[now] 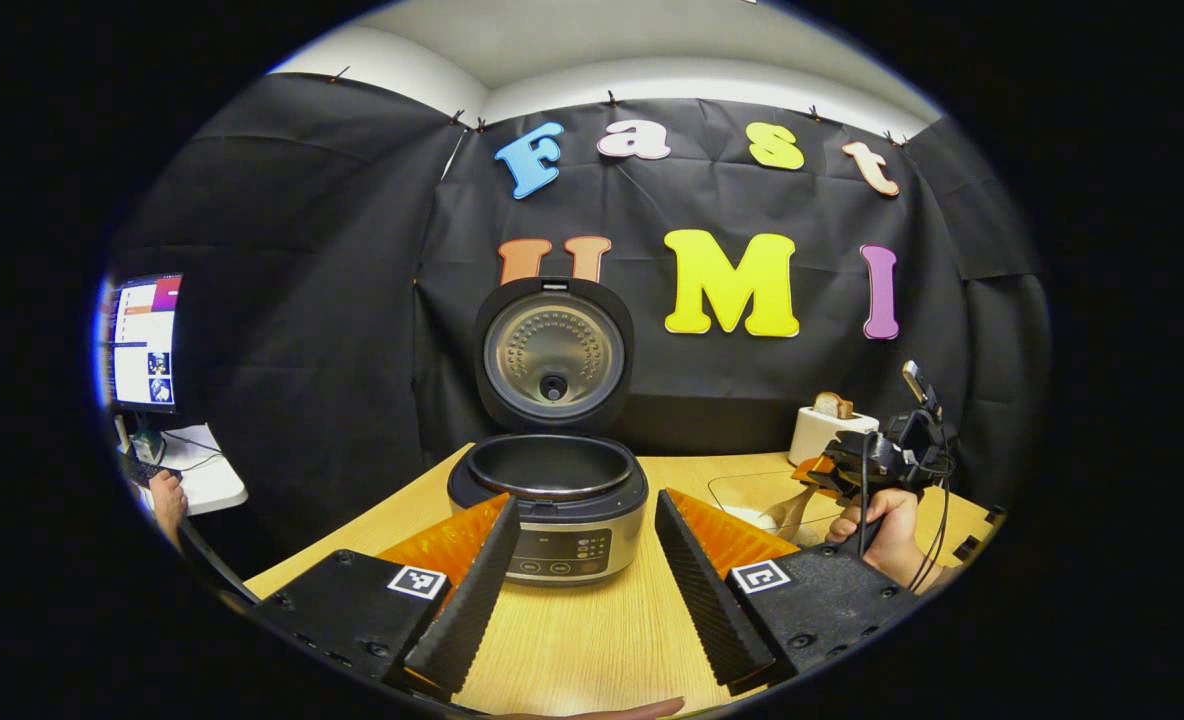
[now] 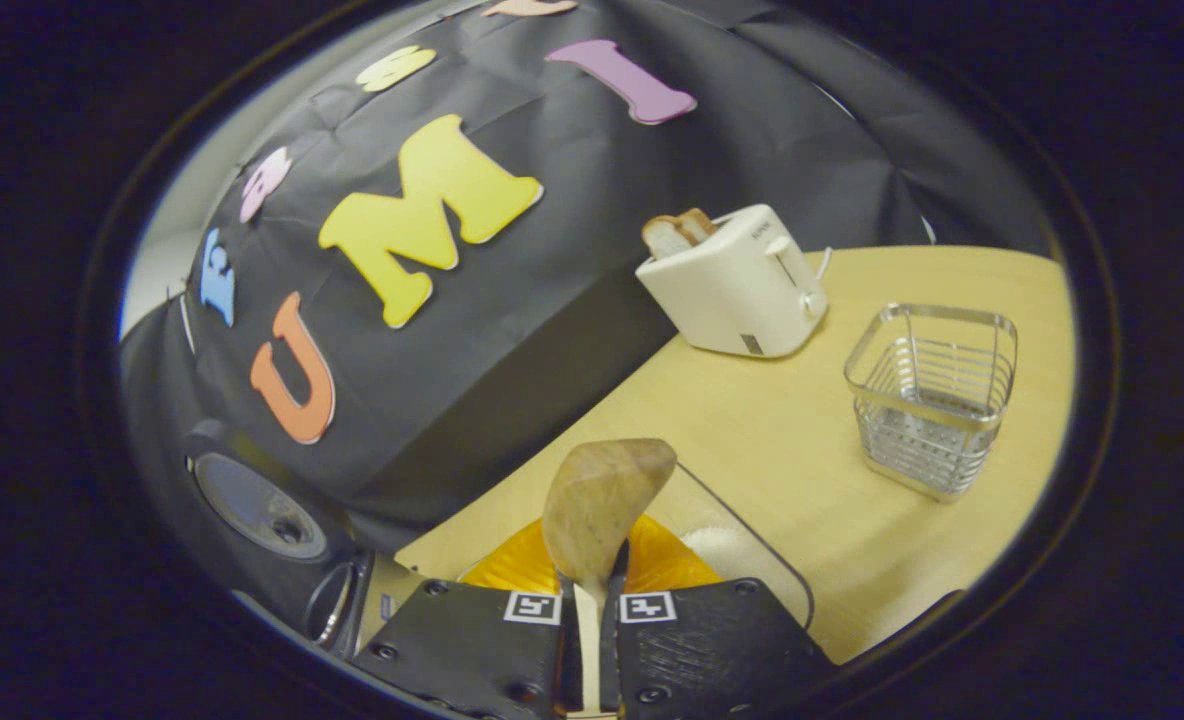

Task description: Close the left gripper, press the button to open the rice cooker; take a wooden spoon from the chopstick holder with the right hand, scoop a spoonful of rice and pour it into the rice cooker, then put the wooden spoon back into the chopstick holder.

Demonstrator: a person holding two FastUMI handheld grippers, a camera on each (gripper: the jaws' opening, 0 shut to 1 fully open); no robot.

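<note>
one wooden table [image 1: 592,640] carries everything. on it, in the left gripper view, stands one rice cooker [image 1: 549,505] with its lid [image 1: 553,352] up and upright behind the bare inner pot; its control panel faces the camera. one white toaster [image 2: 734,283] sits toward the back of the table by the booth's cloth wall, with two slices of bread [image 2: 679,232] sticking out of its top. one wire chopstick holder [image 2: 932,395] stands near the toaster, apart from it, and looks bare inside in the right gripper view. one clear tray [image 2: 752,540] lies flat on the table, with a small heap of white rice [image 2: 717,548] in it. one wooden spoon [image 2: 600,500] is up off the table, its bowl over the near edge of that tray.

off to the left, beyond the table, is one lit monitor [image 1: 142,340] on a small white desk [image 1: 202,470], with a person's hand [image 1: 167,497] beside it.

the left gripper [image 1: 584,590] is level and pointed straight at the rice cooker's front, its jaws spread wide apart with nothing between them. the right gripper [image 2: 590,625] is rolled to one side so the table looks tilted; its jaws are clamped on the spoon's handle, the bowl standing up ahead of them. in the left gripper view a hand [image 1: 877,525] grips that gripper from below, over the tray.
</note>
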